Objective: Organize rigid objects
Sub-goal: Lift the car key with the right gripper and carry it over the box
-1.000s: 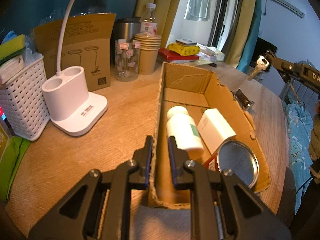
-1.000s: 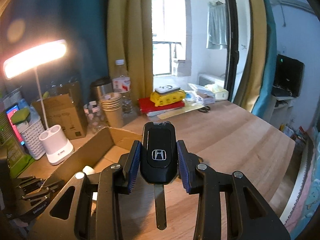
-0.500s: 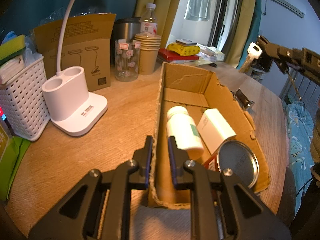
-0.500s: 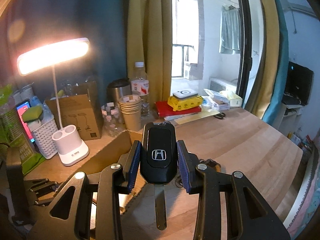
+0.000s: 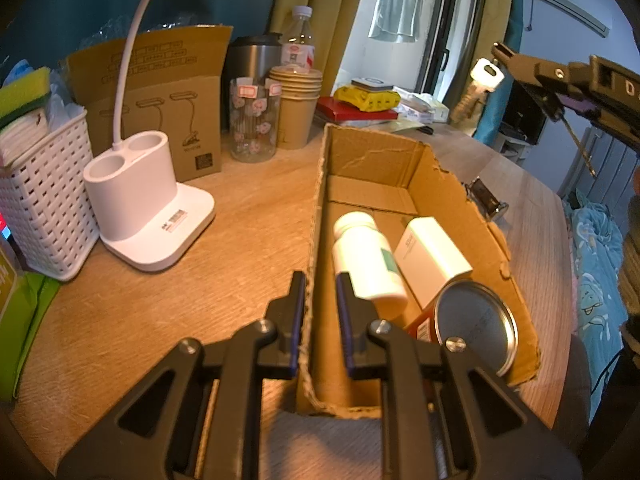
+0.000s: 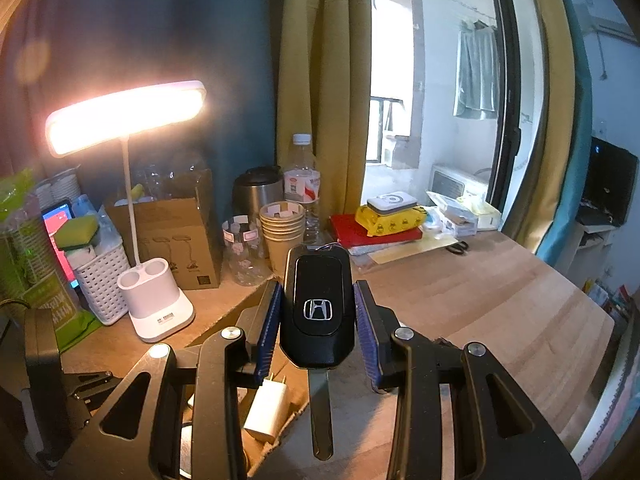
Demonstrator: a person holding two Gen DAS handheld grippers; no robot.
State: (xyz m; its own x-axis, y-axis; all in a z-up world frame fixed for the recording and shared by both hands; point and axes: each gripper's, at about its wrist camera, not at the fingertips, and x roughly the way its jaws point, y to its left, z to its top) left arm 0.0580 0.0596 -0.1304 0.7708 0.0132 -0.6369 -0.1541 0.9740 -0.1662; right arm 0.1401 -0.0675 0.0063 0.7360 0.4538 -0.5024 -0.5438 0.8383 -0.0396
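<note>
- My left claw [image 5: 319,312] is closed down on the near left wall of the cardboard box [image 5: 456,196], one finger outside it, one inside.
- Just past the inner finger lies a white pill bottle [image 5: 366,258]; beside it are a white carton [image 5: 432,256] and a round tin lid [image 5: 476,326] leaning at the near right corner.
- My right claw [image 6: 316,322] grips a black Honda car key [image 6: 317,308] by its sides, the metal blade [image 6: 321,416] pointing back toward the camera.
- In the left view that claw sits high, over the box's right rim, with a silver key [image 5: 482,80] dangling from it.
- Under the right claw I see the box edge and a white charger plug [image 6: 267,410] inside.
- Left of the box on the bench [image 5: 160,308]: a white desk lamp base [image 5: 148,216], a white basket [image 5: 40,196], a lamp carton [image 5: 164,104], a glass jar [image 5: 254,120], stacked paper cups [image 5: 296,108].
- A metal clip [image 5: 486,200] lies just outside the box's right wall.
</note>
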